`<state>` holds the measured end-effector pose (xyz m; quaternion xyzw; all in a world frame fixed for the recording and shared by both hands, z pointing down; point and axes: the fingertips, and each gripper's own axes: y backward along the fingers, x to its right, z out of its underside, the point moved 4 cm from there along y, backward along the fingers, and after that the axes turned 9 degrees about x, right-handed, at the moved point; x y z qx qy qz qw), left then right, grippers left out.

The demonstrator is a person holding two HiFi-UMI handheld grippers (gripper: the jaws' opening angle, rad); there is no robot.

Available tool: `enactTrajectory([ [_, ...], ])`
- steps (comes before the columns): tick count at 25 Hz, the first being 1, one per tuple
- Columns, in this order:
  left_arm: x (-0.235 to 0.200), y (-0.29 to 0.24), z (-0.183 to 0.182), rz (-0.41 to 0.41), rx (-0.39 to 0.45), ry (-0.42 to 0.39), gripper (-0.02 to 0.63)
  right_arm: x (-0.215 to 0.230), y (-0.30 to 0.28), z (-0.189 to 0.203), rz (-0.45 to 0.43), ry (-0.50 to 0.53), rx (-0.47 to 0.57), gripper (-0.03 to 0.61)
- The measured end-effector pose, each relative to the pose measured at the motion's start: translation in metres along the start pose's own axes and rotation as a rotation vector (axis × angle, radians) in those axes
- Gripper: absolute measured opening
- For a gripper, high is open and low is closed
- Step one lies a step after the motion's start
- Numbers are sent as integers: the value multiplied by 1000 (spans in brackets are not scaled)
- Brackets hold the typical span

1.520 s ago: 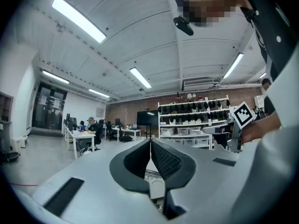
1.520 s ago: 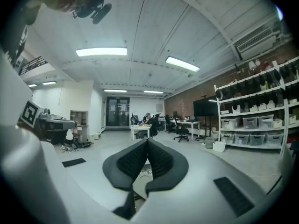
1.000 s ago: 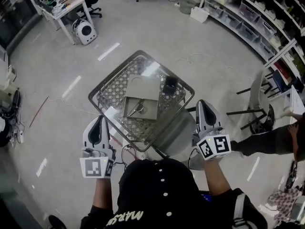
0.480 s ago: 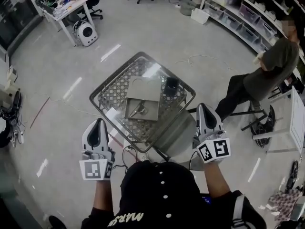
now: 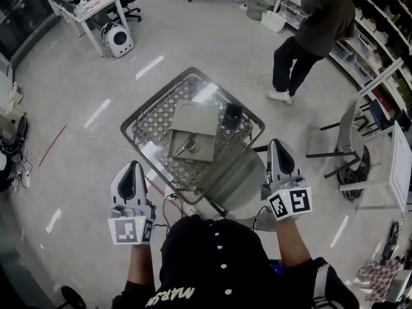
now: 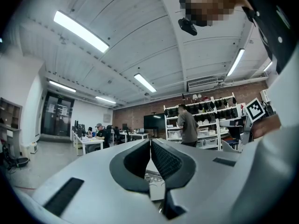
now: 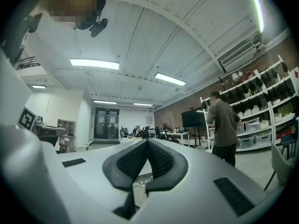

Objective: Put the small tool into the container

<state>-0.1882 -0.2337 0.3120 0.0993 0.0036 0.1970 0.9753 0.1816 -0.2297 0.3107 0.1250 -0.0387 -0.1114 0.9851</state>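
The small metal tool [image 5: 187, 145] lies on a grey board [image 5: 196, 126] in the middle of a glass table [image 5: 155, 100] with a patterned mesh under it. A black container [image 5: 231, 115] stands upright at the board's far right corner. My left gripper [image 5: 133, 170] hangs off the table's near left edge, and my right gripper [image 5: 277, 149] off its near right edge. Both point level at the room and are well short of the tool. The left gripper [image 6: 150, 146] has its pads pressed together with nothing between them, and so does the right gripper [image 7: 147, 143].
A person [image 5: 310, 24] stands by the storage shelves [image 5: 360, 40] at the far right. A grey chair [image 5: 349, 140] is to the right of the table. A desk [image 5: 87, 8] and a white carrier [image 5: 119, 42] stand at the far left. Cables [image 5: 77, 134] run over the floor.
The person in the background has walked from the right edge, by the chair, to the shelves at the far right. Both grippers have stayed about where they were, still shut.
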Motion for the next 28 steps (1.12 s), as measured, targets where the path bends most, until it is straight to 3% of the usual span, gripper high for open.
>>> enactTrajectory([
  [28,3,-1,5,1,-6,-8,32,-11,-8,9,-49,0,-25,12],
])
